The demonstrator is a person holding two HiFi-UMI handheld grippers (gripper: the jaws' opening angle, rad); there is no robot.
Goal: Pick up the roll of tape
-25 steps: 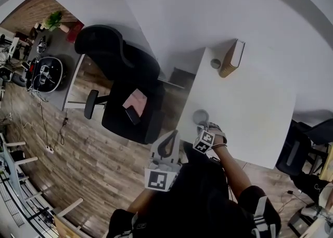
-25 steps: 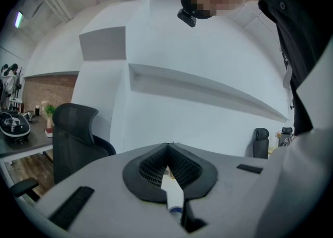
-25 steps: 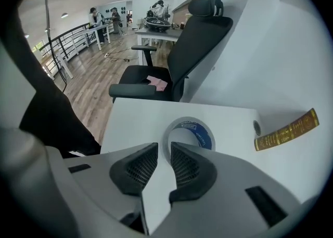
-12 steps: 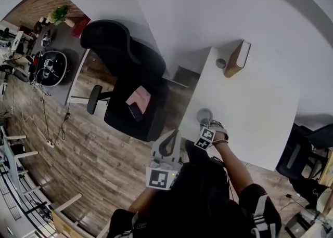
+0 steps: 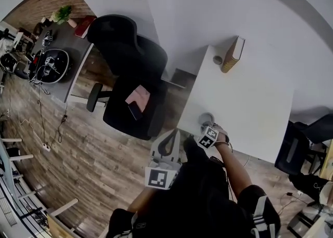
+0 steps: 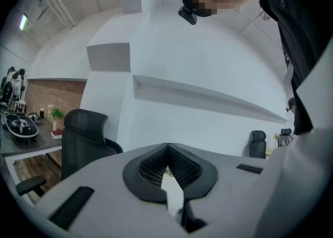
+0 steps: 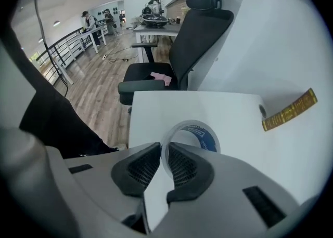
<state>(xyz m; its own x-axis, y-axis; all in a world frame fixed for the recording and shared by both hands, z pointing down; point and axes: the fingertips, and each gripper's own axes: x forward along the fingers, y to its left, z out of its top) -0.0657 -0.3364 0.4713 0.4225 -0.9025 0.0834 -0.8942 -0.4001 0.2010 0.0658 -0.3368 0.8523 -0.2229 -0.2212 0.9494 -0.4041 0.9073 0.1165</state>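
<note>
right claw (image 7: pixel 164 147) is clamped on the near wall of the roll of tape (image 7: pixel 207 137), one jaw inside the ring and one outside. the roll sits close to the surface's (image 7: pixel 171 104) corner nearest the person, on the edge that faces the black chair (image 7: pixel 197 34). hard to say from here whether it is resting flat or already a touch off the surface. left claw (image 6: pixel 167 151) is pressed shut on nothing, held off the surface and aimed at the wall.

the danger, as i judge it: only the jaw tips bite a thin wall, so on the lift the roll could pivot or slide out. this near the edge, a drop may send it onto the floor (image 7: pixel 99 83).
</note>
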